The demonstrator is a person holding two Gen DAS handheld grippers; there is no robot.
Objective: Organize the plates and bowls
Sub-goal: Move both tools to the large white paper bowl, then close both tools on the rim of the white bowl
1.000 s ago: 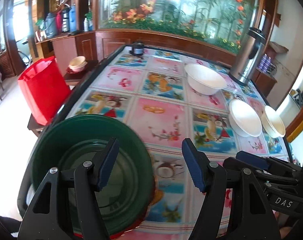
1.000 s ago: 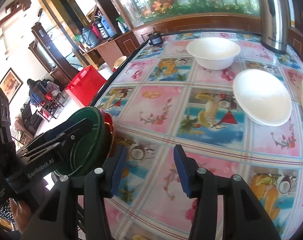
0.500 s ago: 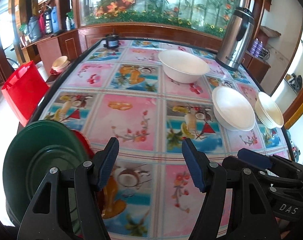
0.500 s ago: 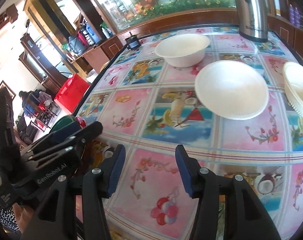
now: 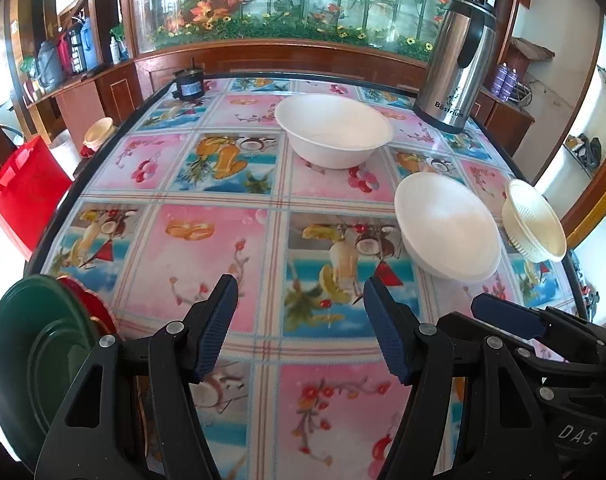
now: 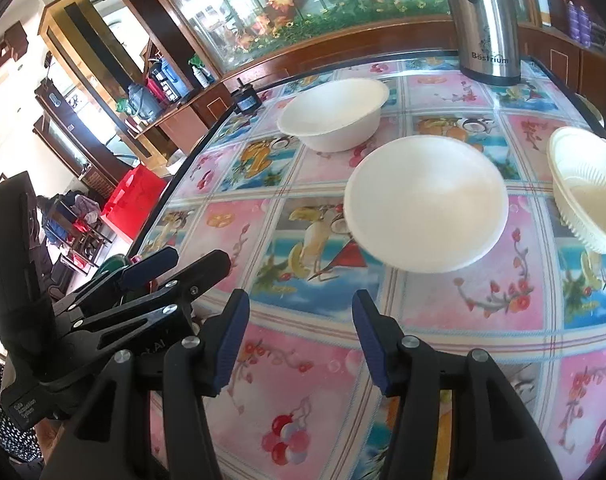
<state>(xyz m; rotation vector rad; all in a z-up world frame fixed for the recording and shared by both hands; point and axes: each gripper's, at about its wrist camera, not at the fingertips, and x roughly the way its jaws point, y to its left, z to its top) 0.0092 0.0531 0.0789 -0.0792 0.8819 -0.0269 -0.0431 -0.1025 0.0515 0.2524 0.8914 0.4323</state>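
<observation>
Bowls laid out on a patterned table [image 5: 207,264].
Both grippers, left gripper [image 5: 301,320] and right gripper [image 6: 297,338], are held apart and empty; the nearest white bowl [image 6: 427,200] sits ahead of the right one.

Left gripper [image 5: 301,322]: both fingers tilt downward and forward, jaws parted, blue ribbed pads [image 5: 219,324] facing each other with nothing between them. Right gripper [image 6: 299,334]: same downward tilt, jaws apart, gap between the pads empty. The two units sit side by side. In the left wrist view the right gripper's fingers lie just beside the left unit's right jaw; in the right wrist view the left gripper's fingers lie just beside the left jaw.
</observation>
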